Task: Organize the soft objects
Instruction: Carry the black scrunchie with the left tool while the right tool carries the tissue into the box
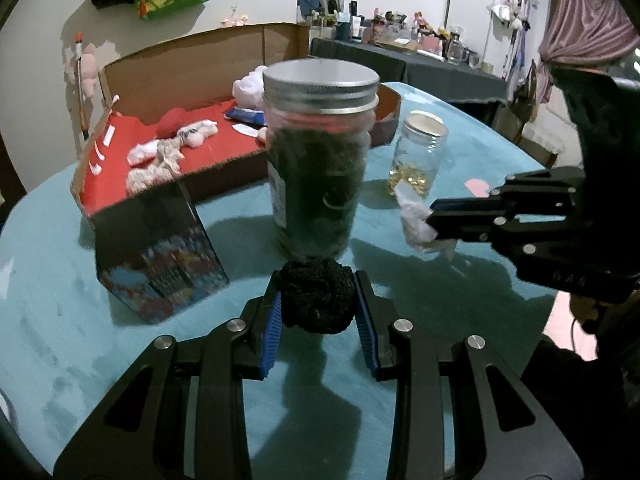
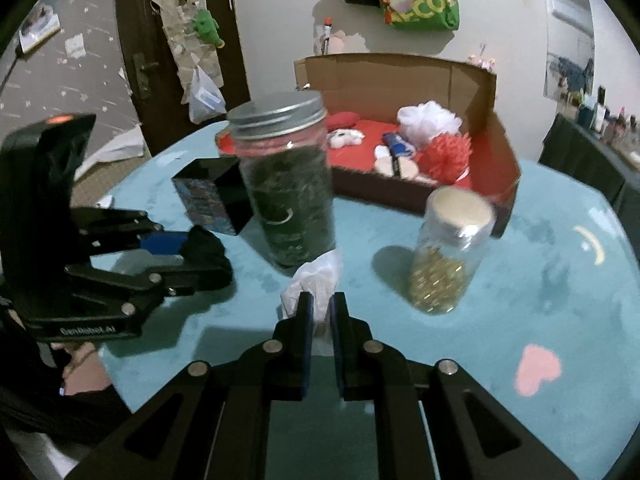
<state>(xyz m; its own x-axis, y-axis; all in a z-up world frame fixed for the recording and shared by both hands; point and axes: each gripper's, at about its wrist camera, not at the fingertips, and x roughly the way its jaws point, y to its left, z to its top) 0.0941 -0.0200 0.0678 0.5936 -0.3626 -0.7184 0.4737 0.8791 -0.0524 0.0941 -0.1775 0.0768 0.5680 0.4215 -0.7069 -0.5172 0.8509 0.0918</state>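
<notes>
- Left wrist view: the left gripper (image 1: 318, 304) pinches a black pom (image 1: 316, 296) between its blue pads (image 1: 272, 332), just in front of the big jar (image 1: 320, 152).
- That jar stands upright on the teal table (image 1: 80, 300), metal lid on, filled with dark stuff.
- The right gripper (image 1: 434, 220) comes in from the right, clamped on a white wad (image 1: 416, 220), near the small jar (image 1: 418, 152).
- The box (image 1: 180, 120) behind holds white and red soft bits on a red floor.
- Right wrist view: the right gripper (image 2: 320, 312) squeezes the white wad (image 2: 314, 280) with its jaws nearly together, near the base of the big jar (image 2: 288, 184).
- The left gripper (image 2: 208, 256) at left holds the black pom (image 2: 204, 246).
- The small jar (image 2: 448, 248) leans, with gold bits inside.
- A red spiky ball (image 2: 446, 156) and a white puff (image 2: 430, 120) lie in the box (image 2: 400, 80).
</notes>
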